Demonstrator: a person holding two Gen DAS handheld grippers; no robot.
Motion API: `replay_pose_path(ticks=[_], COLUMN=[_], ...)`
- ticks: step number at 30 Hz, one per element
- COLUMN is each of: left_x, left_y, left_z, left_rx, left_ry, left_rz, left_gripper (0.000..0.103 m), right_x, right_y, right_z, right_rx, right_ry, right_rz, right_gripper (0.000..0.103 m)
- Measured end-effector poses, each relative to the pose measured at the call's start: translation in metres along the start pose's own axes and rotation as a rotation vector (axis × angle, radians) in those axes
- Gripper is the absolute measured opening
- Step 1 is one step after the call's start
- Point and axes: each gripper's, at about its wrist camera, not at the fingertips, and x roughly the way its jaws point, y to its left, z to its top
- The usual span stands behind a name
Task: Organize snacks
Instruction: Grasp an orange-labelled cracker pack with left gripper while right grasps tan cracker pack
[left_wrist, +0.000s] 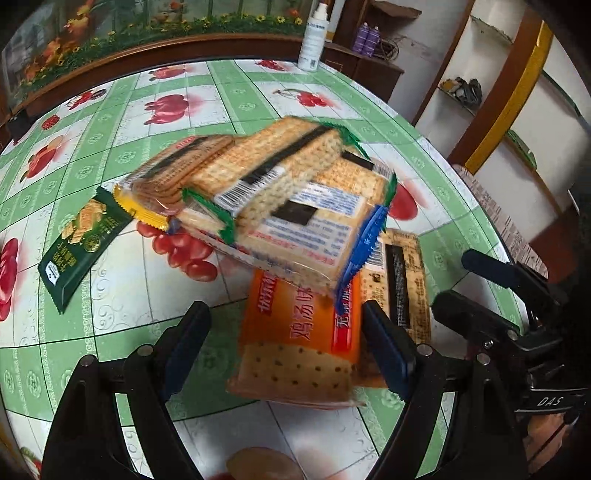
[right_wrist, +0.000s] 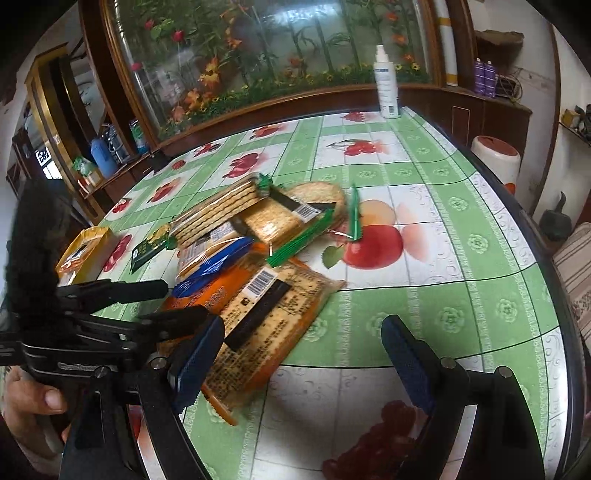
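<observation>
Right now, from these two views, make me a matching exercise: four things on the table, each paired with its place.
Things:
1. orange cracker pack
2. dark green snack bar
3. white spray bottle
4. left tool

Places:
A. far edge of the table
B. apart, left of the pile
C. open, straddling a pack
D. near end of the pile

Pairs: 1-D, 2-B, 3-A, 4-C

Right gripper (right_wrist: 306, 354) jaws apart, nothing between them. Left finger overlaps the orange cracker pack (right_wrist: 258, 325) on the table (right_wrist: 461, 295).
</observation>
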Motion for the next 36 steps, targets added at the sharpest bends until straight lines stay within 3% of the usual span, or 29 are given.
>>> replay_pose_path(ticks=[6, 12, 18, 21, 24, 30, 33, 35, 36], left_x=[0.001, -0.005, -0.002, 0.007, 0.013, 0.02, 0.016, 0.011, 0.01], left_y=[0.014, 0.029, 0.031, 0.018, 0.01, -0.002, -0.013, -0.024, -0.027], left_z=[-0.01, -0.015, -0.001, 0.007, 0.013, 0.017, 0.004, -0.007, -0.009], left_rx=[0.026, -0.009, 0.011, 0.127, 0.181, 0.243, 0.311, 0.379, 0.397], left_ry=[0.011, 0.011, 0.03, 0.069, 0.081, 0.116, 0.138, 0.188, 0.202], left_rz=[0.183, 0.212, 0.142, 0.168, 0.131, 0.087, 0.039, 0.003, 0.002], left_gripper=[0.084, 0.084, 0.084, 0.086, 0.087, 0.093, 0.093, 0.093, 0.093], right_x=[0.01, 0.04, 0.047, 0.042, 0.037, 0.038, 0.036, 0.033, 0.031], right_y=[0.009, 0.035, 0.041, 0.031, 0.017, 0.019, 0.021, 0.017, 0.014], right_z=[0.001, 0.005, 0.008, 0.005, 0.001, 0.0, 0.0, 0.0, 0.0], right_rx=[-0.003, -0.017, -0.091, -0.12, -0.14, -0.178, -0.203, -0.201, -0.207], right_ry=[0.034, 0.103, 0.134, 0.155, 0.184, 0.173, 0.161, 0.159, 0.158], right_rz=[-0.006, -0.05, -0.101, -0.124, -0.18, -0.158, -0.148, -0.132, -0.13], right_gripper=[0.089, 0.089, 0.088, 0.087, 0.087, 0.087, 0.076, 0.062, 0.061])
